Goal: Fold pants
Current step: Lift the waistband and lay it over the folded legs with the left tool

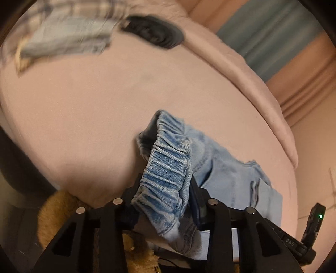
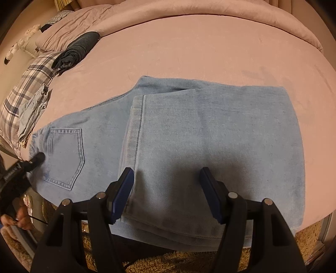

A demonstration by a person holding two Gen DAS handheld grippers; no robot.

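At the far left of the right wrist view, a plaid pillow [image 2: 25, 92] sits at the bed's left edge with a crumpled pale blue garment [image 2: 33, 109] lying on it, and a dark folded garment [image 2: 77, 49] rests just beyond on the pink bedsheet [image 2: 189, 46]. Below them the left hand-held gripper [image 2: 38, 157] reaches in from the left edge, its tip at the waistband end of the light blue pants [image 2: 210, 136], just beside the back pocket [image 2: 65, 157]. The left wrist view shows that hand-held gripper [image 1: 166, 193] clenched on the elastic waistband [image 1: 166, 168], the gathered denim pinched between its fingers and lifted off the sheet.

The pants lie across the near part of the bed, folded once, the leg end laid over the seat so its hem [image 2: 134, 134] runs near the middle. Their near edge hangs at the bed's front edge, above a tan shaggy rug [image 2: 189, 260]. The right hand-held gripper [image 2: 166, 195] hovers released over that near edge, fingers [image 2: 124, 193] spread apart with denim showing between them but not pinched.

Beyond the pants' far edge the sheet is bare up to a rolled pink blanket [image 2: 231, 12], and bare again to their right
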